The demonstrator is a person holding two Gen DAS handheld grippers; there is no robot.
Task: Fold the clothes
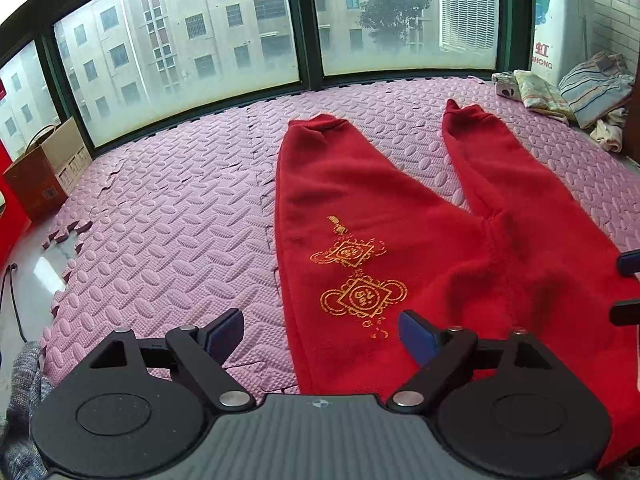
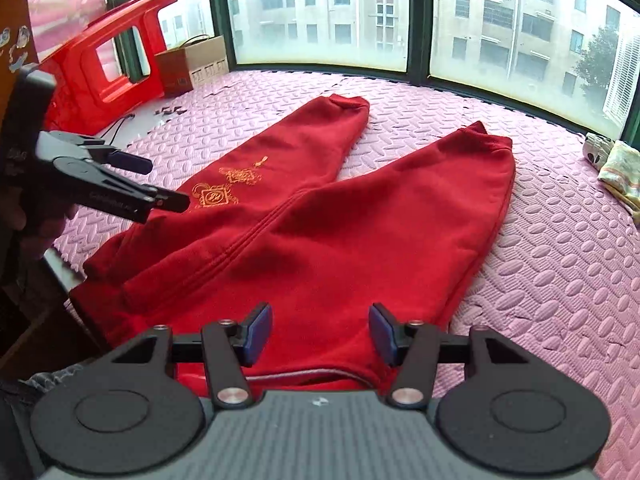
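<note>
Red trousers are lying spread flat on a pink foam mat, legs fanned apart toward the window, waist end nearest the cameras. A gold embroidered emblem is showing on one leg, below the hip.

Left gripper: jaws are being held wide apart, nothing clasped. In the left wrist view one blue pad is hovering over bare mat, the other over the trouser edge near the emblem; whether the pads are touching the cloth cannot be told. In the right wrist view the same gripper is being seen from the side at the left, above the emblem leg, gripped by a hand that is largely in shadow.

Right gripper: jaws are standing partly apart and released, with red cloth of the waist region lying beneath and between the pads; no pinch on the cloth is being shown. Contact with the fabric cannot be confirmed. Its fingertips are just entering the right edge of the left wrist view.

Surroundings being noted: a cardboard box and a red plastic stool beside the mat's far left corner; a pile of folded cloths at the far right corner, well apart from the trousers.
</note>
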